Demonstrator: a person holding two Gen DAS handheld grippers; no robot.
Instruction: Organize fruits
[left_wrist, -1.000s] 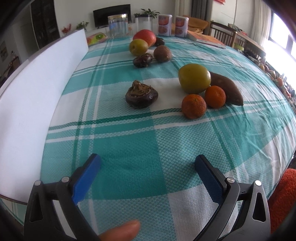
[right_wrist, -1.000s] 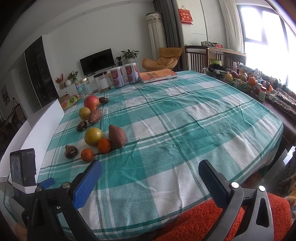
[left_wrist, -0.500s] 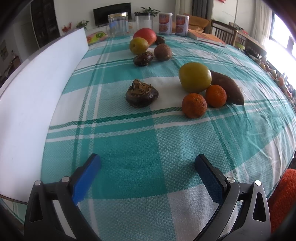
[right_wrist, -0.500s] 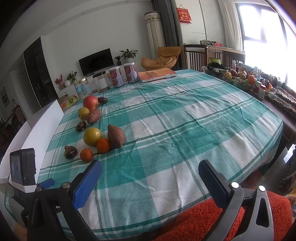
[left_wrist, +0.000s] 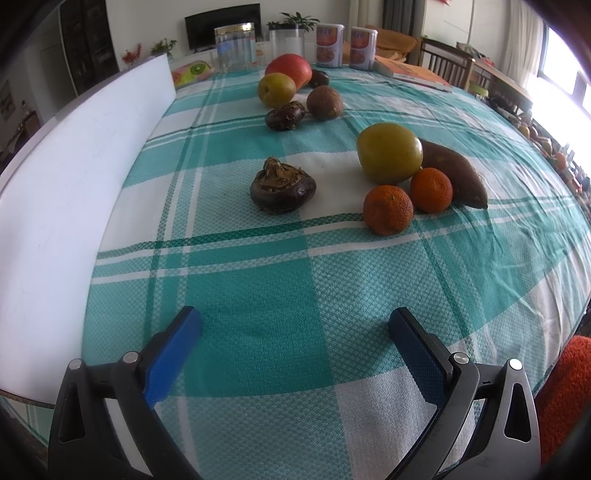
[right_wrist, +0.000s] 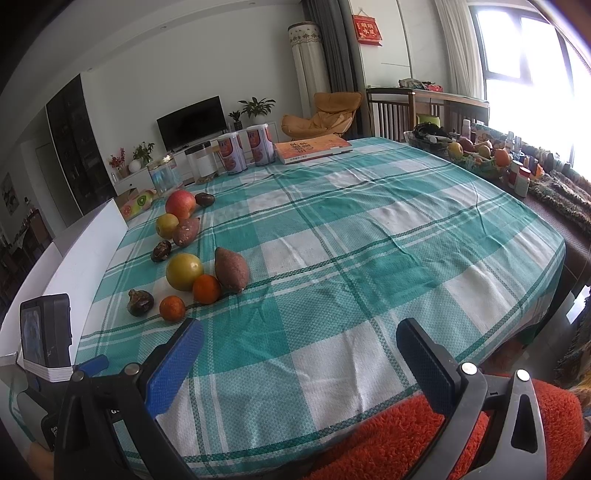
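Fruits lie on a teal checked tablecloth (left_wrist: 258, 295). Nearest my left gripper (left_wrist: 295, 325) are a dark water chestnut (left_wrist: 282, 186), two small oranges (left_wrist: 388, 209) (left_wrist: 431, 190), a yellow-green fruit (left_wrist: 389, 153) and a sweet potato (left_wrist: 452, 173). Farther back lie a red apple (left_wrist: 290, 68), a yellow fruit (left_wrist: 276, 88) and dark brown pieces (left_wrist: 286, 115). My left gripper is open and empty, short of the chestnut. My right gripper (right_wrist: 299, 336) is open and empty over the table's near edge; the same fruits (right_wrist: 184, 271) sit to its left.
A white board (left_wrist: 74, 177) stands along the table's left side. Two cans (left_wrist: 330, 35), clear jars (left_wrist: 234, 46) and an orange book (right_wrist: 312, 147) stand at the far end. A fruit basket (right_wrist: 476, 155) sits at the right. An orange fuzzy cushion (right_wrist: 406, 435) lies below the near edge.
My left gripper has moved slightly forward toward the fruits. The fingertip seen at the bottom of the left view a second ago is gone. The right view has barely shifted.
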